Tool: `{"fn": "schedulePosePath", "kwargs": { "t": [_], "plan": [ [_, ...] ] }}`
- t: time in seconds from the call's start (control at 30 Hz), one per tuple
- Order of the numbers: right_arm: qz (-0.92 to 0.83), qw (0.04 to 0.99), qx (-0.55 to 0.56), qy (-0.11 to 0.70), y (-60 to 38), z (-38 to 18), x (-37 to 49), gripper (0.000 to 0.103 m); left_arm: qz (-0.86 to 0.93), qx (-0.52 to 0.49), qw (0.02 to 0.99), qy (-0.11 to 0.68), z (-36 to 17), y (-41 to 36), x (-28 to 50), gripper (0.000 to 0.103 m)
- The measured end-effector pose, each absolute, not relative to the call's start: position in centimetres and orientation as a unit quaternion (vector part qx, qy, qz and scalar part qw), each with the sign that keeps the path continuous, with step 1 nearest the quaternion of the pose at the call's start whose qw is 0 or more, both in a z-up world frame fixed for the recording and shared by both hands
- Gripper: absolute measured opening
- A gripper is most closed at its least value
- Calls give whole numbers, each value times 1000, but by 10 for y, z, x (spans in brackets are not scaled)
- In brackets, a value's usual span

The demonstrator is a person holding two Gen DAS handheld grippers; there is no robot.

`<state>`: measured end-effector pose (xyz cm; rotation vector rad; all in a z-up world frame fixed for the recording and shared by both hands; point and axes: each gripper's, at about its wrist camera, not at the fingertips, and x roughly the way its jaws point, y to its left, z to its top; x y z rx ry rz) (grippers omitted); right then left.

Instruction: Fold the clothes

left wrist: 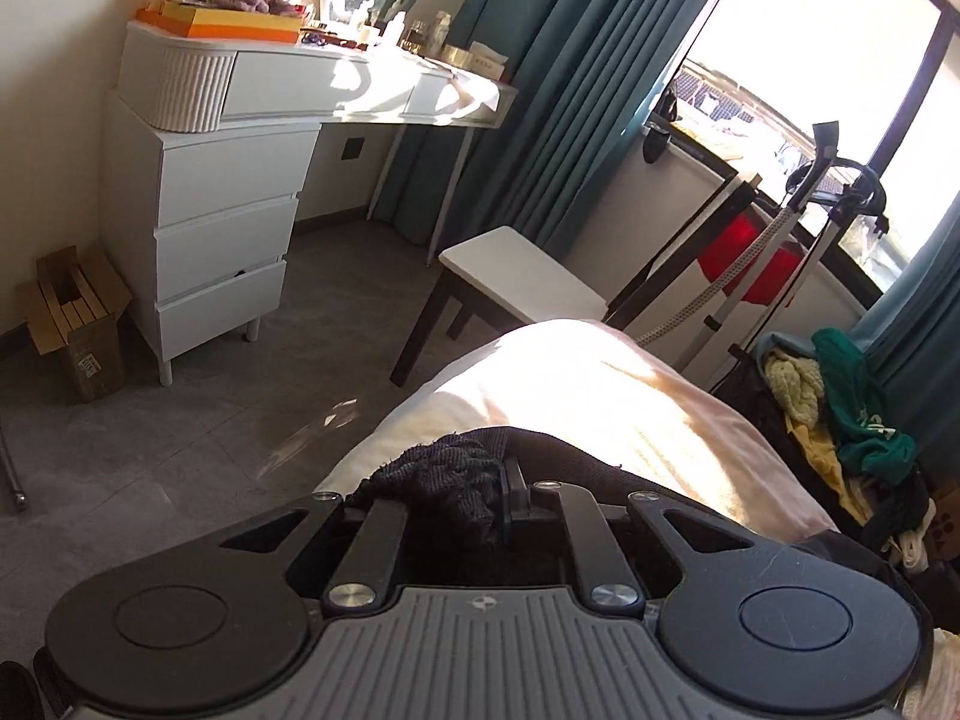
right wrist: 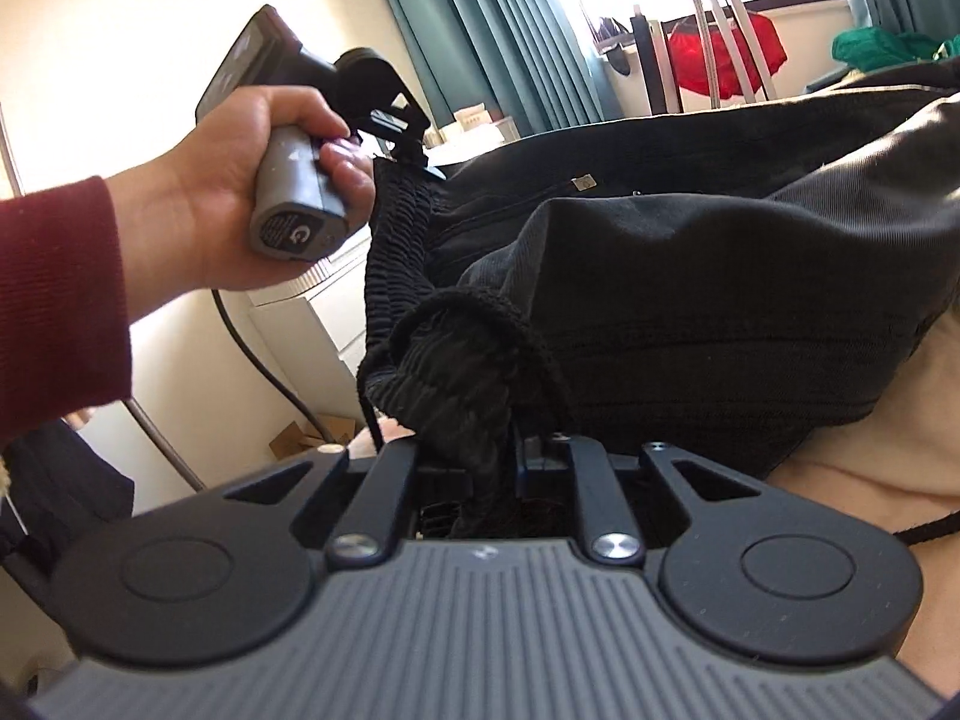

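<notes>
A black garment (right wrist: 690, 300) with a ribbed elastic waistband is held up over the cream bed sheet (right wrist: 870, 450). My right gripper (right wrist: 498, 450) is shut on one bunched end of the waistband. My left gripper (right wrist: 414, 156), held in a hand with a red sleeve, is shut on the other end of the waistband, higher and to the left. In the left wrist view the left gripper (left wrist: 474, 492) pinches the dark ribbed cloth (left wrist: 444, 480) above the sunlit bed sheet (left wrist: 600, 396). The fingertips are buried in cloth in both views.
A white dresser and vanity desk (left wrist: 228, 192) stand at the left, a white-seated stool (left wrist: 516, 276) beside the bed. A pile of green and yellow clothes (left wrist: 840, 408) lies at the right. A garment steamer stand (left wrist: 798, 252) and teal curtains (left wrist: 540, 90) are by the window.
</notes>
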<state>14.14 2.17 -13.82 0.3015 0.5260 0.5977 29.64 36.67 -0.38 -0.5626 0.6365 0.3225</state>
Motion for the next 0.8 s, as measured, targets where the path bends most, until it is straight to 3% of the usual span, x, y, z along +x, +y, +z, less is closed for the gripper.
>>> {"fn": "schedulePosePath", "kwargs": {
  "t": [0.13,0.2,0.27,0.3,0.33,0.37,0.4,0.43,0.8],
  "plan": [
    [301,908,143,255,21,-135,146,19,132,-280,901,305,-18,378,294,17],
    [304,905,144,260,20,-132,148,22,106,-270,905,310,-15,380,288,28],
    [309,901,147,268,19,-130,148,28,117,-249,912,305,-8,374,272,63],
    [312,898,147,272,18,-128,148,37,128,-237,915,301,-4,370,263,72],
    [315,896,144,276,19,-127,147,43,135,-223,920,294,0,367,253,87],
    [320,895,143,277,19,-125,142,62,140,-210,925,285,4,363,243,92],
    [323,895,142,274,18,-124,137,83,142,-200,928,281,7,360,232,93],
    [325,897,137,268,17,-122,131,89,141,-192,930,281,9,356,221,93],
    [280,929,84,229,-54,-85,69,88,55,-145,958,241,36,255,84,93]
  ]
}}
